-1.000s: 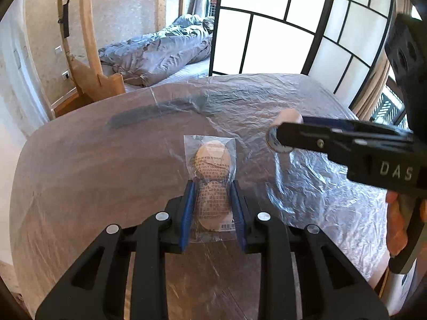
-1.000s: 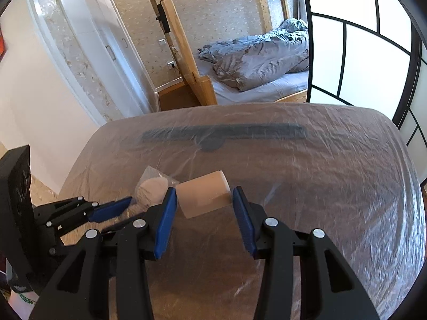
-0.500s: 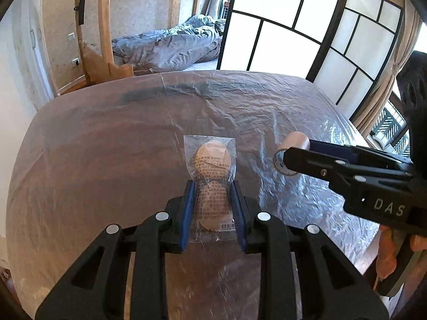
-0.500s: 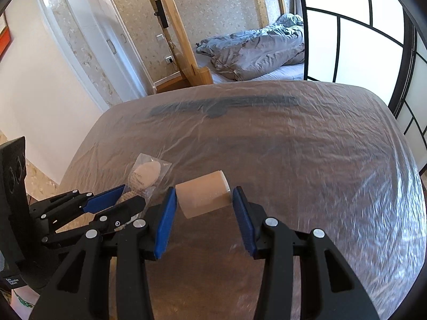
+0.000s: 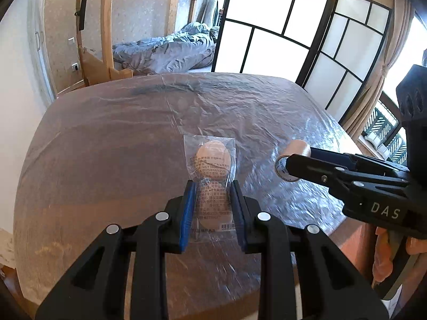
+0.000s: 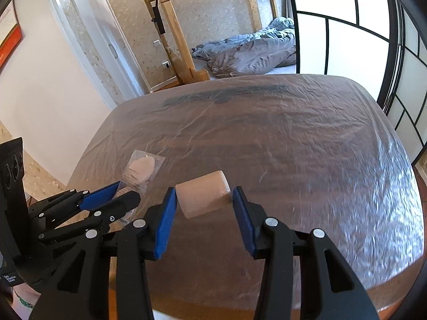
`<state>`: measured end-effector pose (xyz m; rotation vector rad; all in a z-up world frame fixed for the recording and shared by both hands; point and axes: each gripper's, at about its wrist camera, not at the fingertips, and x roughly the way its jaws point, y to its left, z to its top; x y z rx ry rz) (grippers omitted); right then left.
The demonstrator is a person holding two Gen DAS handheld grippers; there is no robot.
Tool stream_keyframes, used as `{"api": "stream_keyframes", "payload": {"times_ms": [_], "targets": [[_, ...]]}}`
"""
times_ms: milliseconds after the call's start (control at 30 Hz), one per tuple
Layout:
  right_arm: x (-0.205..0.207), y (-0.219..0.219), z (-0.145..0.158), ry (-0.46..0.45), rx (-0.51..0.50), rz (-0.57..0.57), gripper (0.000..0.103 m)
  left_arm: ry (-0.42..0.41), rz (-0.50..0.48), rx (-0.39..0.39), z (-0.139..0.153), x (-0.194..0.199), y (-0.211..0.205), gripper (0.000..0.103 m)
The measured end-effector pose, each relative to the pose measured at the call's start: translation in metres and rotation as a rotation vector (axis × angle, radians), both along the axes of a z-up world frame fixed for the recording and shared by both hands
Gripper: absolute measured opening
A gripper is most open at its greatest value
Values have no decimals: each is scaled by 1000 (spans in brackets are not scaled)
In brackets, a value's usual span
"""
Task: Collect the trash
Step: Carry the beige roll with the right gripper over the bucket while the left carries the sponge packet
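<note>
Left gripper (image 5: 212, 208) holds the snack packet (image 5: 210, 168); right gripper (image 6: 204, 213), I think, clamps the beige roll (image 6: 202, 196) above the table (image 6: 293, 138). No bin visible; dropping remains.

Wooden table (image 5: 80, 160) under crinkled plastic sheet (image 6: 307, 138)

1. Left hand-held gripper (image 5: 212, 194): black frame, blue pads.
2. Clear packet (image 5: 210, 165): tan rounds inside, dark print.
3. Roll (image 6: 202, 197): pale beige.
4. Counter (image 6: 293, 146): brown under clear, glinting film; dark streak at 12 o'clock.
5. Duvet (image 5: 170, 53): grey-blue.
6. Screen (image 5: 267, 40): white panes, black bars.
</note>
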<state>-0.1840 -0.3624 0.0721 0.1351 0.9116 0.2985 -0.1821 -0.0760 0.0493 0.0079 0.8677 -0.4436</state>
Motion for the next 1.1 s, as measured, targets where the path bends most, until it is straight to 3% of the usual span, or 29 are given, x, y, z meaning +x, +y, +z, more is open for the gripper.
{"api": "stream_keyframes", "payload": {"times_ms": [267,633,1100], "targets": [[-49,0,6,-13,16,44,43,-13,26,3,2,-49,1,29],[-156,-27,-2,8,11,103,43,-3,105,9,-6,-154,-14,29],[-208,-16,-24,66,-8,87,43,83,106,28,-30,-196,-5,29]]}}
